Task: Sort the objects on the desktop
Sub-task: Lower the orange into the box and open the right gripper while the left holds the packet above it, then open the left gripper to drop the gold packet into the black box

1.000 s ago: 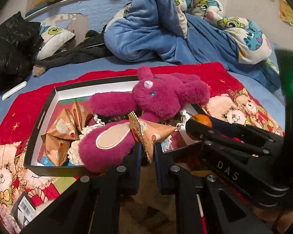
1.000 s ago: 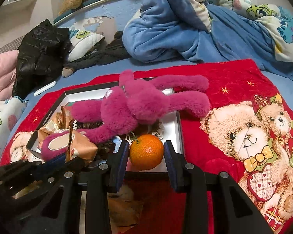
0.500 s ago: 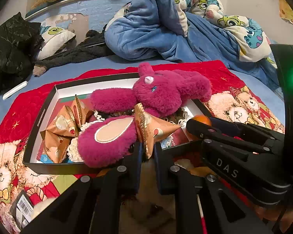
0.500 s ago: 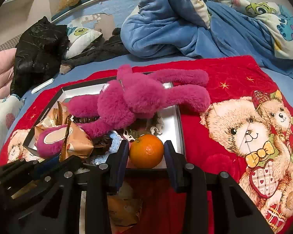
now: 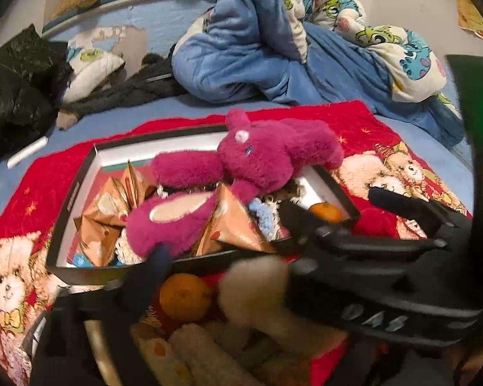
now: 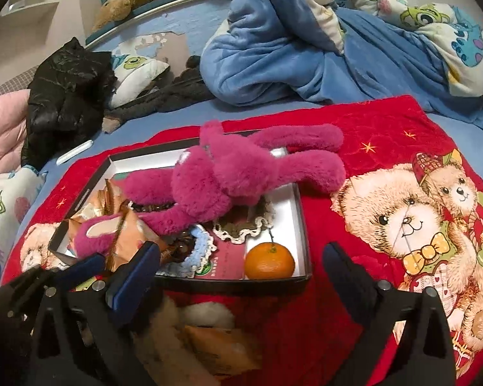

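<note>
Lying across the lower half of both views, the red bear blanket carries the black box, and this box holds nearly everything sorted so far. The magenta plush rabbit sprawls over the middle of the box, with the gold snack packets below and to the left of it.

The change is small but important: a second ago the tangerine was clamped between the pads of the right gripper, and now it rests free in the lower right corner of the box. In the same time a gold packet left the left gripper and lies in the box against the rabbit's foot. So two objects are, I judge, delivered.

The right gripper now stands wide open and holds nothing; its pads are well apart from the fruit on either side. The left gripper looks opened too and empty (its right finger is blurred, so I am less sure). A second tangerine waits just in front of it, outside the box.
</note>
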Motion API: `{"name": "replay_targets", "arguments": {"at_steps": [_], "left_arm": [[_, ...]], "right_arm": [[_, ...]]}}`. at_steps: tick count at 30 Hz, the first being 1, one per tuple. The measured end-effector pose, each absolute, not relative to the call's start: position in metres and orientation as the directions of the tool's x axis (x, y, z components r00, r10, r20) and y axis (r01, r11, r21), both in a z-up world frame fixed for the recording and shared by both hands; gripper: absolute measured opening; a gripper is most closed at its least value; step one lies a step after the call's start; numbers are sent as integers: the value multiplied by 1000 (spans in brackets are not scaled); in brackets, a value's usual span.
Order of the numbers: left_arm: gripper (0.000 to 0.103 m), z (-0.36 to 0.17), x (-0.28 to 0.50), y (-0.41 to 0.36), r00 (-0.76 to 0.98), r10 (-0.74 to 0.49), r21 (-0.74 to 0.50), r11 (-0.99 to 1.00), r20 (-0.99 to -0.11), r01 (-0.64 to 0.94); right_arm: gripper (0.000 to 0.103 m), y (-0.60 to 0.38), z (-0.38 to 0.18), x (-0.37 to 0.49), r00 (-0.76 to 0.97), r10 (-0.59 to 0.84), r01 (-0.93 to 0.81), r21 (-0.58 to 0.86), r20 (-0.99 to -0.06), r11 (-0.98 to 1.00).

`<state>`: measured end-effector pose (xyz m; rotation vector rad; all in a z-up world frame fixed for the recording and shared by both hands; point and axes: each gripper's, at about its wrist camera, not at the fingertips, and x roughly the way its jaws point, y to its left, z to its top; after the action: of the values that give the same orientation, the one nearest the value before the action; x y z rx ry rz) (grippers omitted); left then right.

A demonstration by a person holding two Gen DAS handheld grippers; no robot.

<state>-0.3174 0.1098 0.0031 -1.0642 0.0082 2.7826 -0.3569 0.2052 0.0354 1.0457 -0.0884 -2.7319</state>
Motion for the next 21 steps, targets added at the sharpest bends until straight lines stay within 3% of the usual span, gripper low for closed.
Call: {"name": "replay_targets", "arguments": {"at_steps": [21], "left_arm": [[103,8,-314,102,-765,122,-47,-992,-633,-118]], "right_arm": [[103,197,44,-349,-738,-238,210,120,-632,-970]]}}
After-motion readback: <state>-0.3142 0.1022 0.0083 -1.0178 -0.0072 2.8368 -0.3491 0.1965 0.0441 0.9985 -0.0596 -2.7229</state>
